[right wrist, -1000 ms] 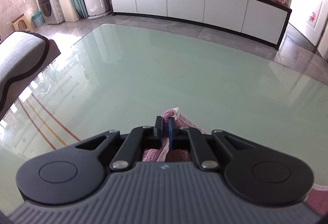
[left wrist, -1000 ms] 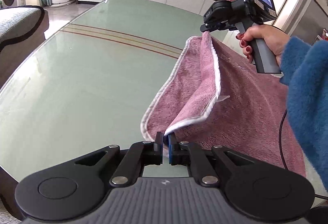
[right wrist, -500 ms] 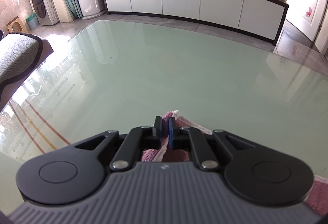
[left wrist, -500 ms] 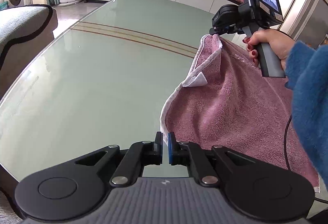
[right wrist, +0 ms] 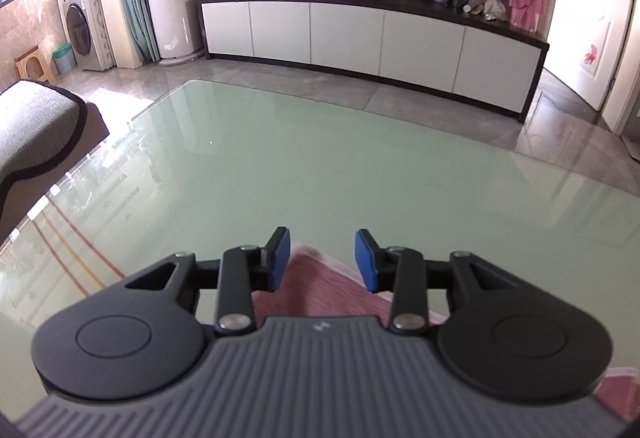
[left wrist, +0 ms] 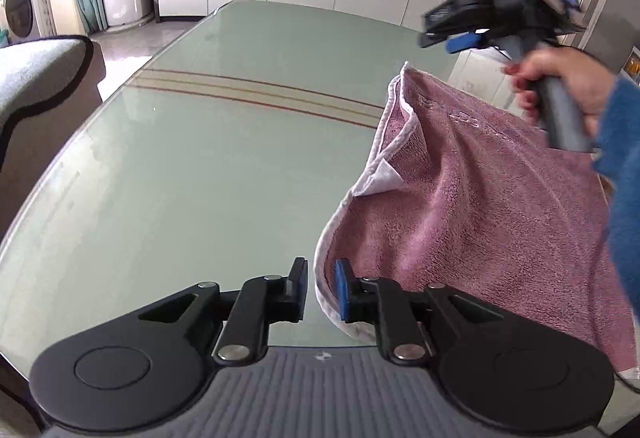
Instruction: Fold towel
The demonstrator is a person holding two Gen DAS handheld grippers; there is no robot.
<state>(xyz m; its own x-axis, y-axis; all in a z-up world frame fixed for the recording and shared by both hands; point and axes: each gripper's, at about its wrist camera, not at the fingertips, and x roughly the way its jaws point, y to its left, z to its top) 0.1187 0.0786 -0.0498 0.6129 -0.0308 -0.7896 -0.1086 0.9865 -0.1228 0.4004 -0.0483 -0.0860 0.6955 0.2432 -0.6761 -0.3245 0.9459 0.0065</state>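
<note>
A pink towel [left wrist: 480,205] with a white hem lies slack and rumpled on the pale green glass table [left wrist: 200,157]. My left gripper [left wrist: 320,288] sits at the towel's near corner. Its jaws are opening, and the hem runs through the gap beside the right pad without being pinched. In the left wrist view my right gripper [left wrist: 452,33], blurred, hovers above the towel's far corner and clear of it. In its own view the right gripper [right wrist: 322,258] is opening too, and the towel [right wrist: 316,286] lies loose below the gap.
A person's hand [left wrist: 560,81] and blue sleeve [left wrist: 624,157] carry the right gripper. A grey sofa [left wrist: 36,77] stands by the table's left edge. A long white cabinet [right wrist: 360,29] lines the far wall. Bare glass [right wrist: 320,157] stretches left of and beyond the towel.
Both grippers were shut on towel corners and now stand open. The right gripper has lifted off its corner. The towel has gone slack and sunk toward the table.
</note>
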